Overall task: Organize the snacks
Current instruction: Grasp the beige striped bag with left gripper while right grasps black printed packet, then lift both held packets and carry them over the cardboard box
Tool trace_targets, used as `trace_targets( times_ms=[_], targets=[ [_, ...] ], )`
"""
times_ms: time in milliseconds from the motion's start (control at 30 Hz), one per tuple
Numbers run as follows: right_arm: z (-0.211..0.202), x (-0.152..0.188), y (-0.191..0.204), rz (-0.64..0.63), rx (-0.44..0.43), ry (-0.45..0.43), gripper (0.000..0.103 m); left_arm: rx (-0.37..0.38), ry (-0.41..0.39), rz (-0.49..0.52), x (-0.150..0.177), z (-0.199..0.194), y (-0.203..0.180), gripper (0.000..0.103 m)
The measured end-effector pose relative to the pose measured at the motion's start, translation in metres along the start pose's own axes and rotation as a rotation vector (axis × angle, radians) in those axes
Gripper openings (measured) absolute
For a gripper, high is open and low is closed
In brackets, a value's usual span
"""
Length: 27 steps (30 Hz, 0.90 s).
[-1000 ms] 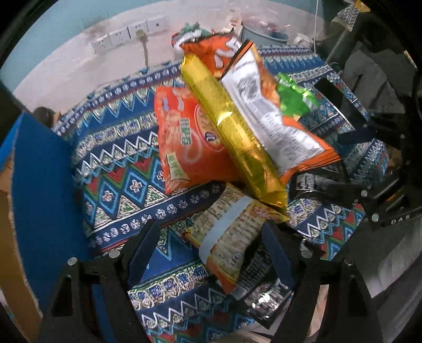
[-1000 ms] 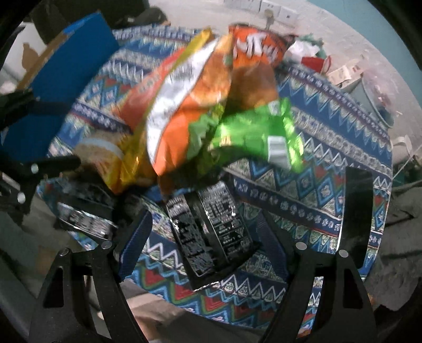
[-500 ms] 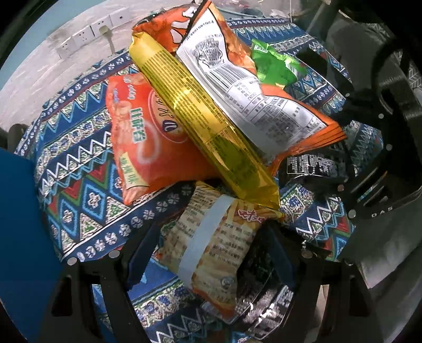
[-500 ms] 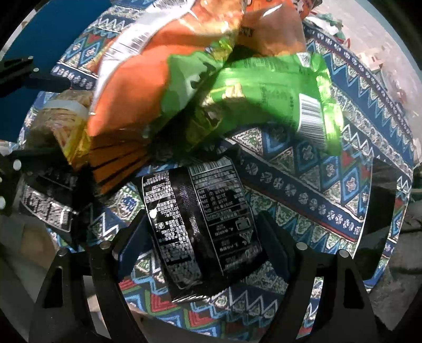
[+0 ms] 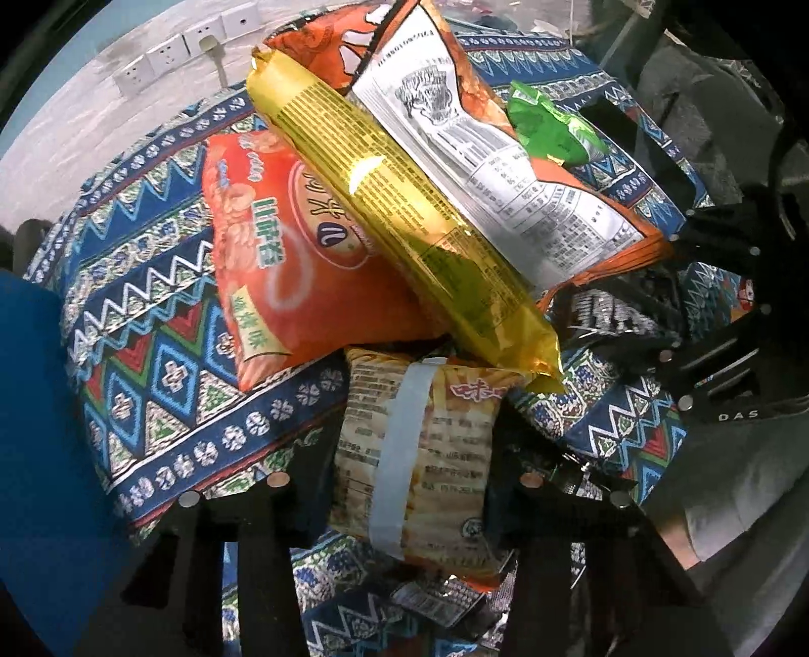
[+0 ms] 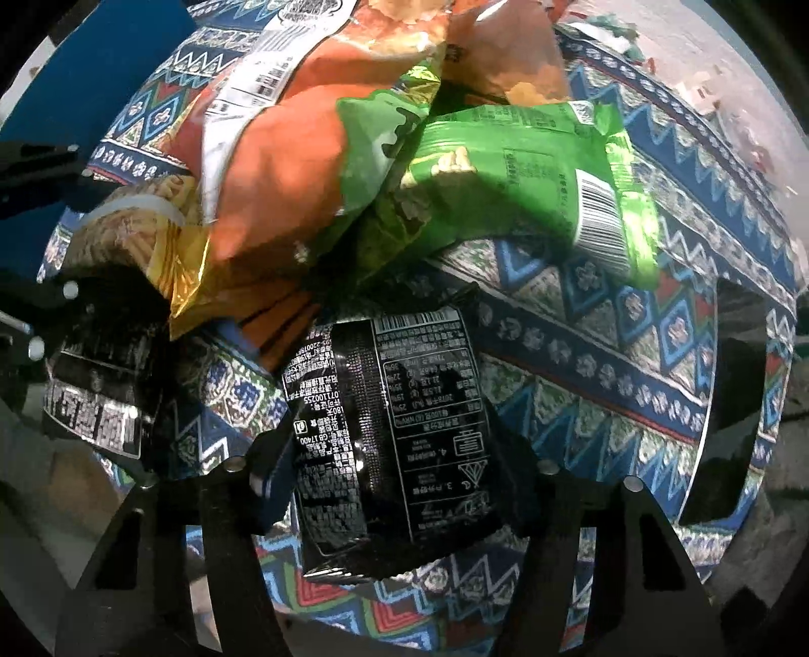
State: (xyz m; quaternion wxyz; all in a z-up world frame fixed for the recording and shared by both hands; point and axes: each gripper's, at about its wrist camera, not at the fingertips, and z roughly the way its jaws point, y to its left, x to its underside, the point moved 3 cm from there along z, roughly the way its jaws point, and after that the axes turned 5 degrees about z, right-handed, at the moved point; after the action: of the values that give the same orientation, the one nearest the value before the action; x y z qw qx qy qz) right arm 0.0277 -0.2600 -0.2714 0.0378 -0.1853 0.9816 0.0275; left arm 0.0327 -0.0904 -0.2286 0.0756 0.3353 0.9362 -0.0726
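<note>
A pile of snack packets lies on a patterned cloth. My left gripper points down at a tan packet with a pale stripe. Its jaws are closing, and the pads touch both sides of the packet. A long gold packet rests on the tan packet's far end. In the right wrist view my right gripper is closing on a black packet with white print, pads against its edges. Green packets and an orange bag lie just beyond it.
An orange packet and an orange-and-silver bag lie under and beside the gold one. A blue box stands at the left edge. Wall sockets sit beyond the cloth. A second black packet lies left of the right gripper.
Both grippers have sunk toward the pile, so the packets fill more of each view. Both pairs of jaws have narrowed onto the tan packet and the black packet.
</note>
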Motion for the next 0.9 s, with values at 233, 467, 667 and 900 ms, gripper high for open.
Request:
trace_targets(
  times_ms=[233,467,667,900],
  targets=[
    [-0.021,0.007,-0.014,0.061,0.031,-0.028,0.063,-0.062,-0.029,-0.035,0.007,-0.025,0.007,0.044],
    [-0.066,0.011,-0.018,0.120,0.036,-0.129,0.063,-0.105,-0.101,-0.098,0.020,-0.058,0.018,0.044],
    [-0.091,0.025,-0.014,0.139,0.046,-0.192,0.063,-0.165,-0.160,-0.139,0.029,-0.083,0.025,0.044],
    [-0.102,0.016,-0.010,0.172,0.056,-0.269,0.063,-0.196,-0.217,-0.198,0.026,-0.102,0.031,0.044]
  ],
)
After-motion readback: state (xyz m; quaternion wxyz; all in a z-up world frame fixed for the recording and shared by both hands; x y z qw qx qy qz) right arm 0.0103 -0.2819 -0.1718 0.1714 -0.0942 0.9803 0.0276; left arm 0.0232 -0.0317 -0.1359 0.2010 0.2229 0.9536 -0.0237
